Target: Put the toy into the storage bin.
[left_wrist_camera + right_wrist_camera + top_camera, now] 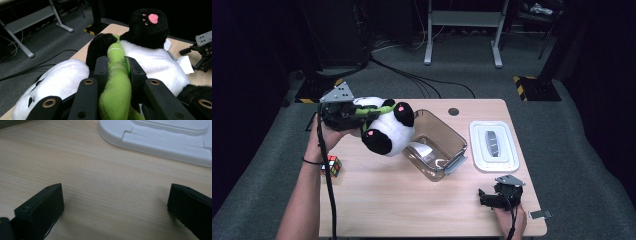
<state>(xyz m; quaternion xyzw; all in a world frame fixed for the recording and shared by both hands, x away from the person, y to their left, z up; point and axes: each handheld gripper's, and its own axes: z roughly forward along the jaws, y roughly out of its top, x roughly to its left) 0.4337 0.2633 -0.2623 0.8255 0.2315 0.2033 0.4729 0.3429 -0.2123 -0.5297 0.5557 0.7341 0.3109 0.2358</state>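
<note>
Black jaws of the left gripper (117, 65) squeeze the green bamboo stick (115, 87) on the toy panda (384, 126), held up over the table's (412, 200) left side beside the clear box (439, 145). Near the front right corner, the right gripper (492, 197) rests with jaws wide apart.

My wooden worktop (402, 200) is carrying a clear bin (439, 145), a white lid (493, 146), a puzzle cube (331, 166) and my resting right claw (487, 199).
</note>
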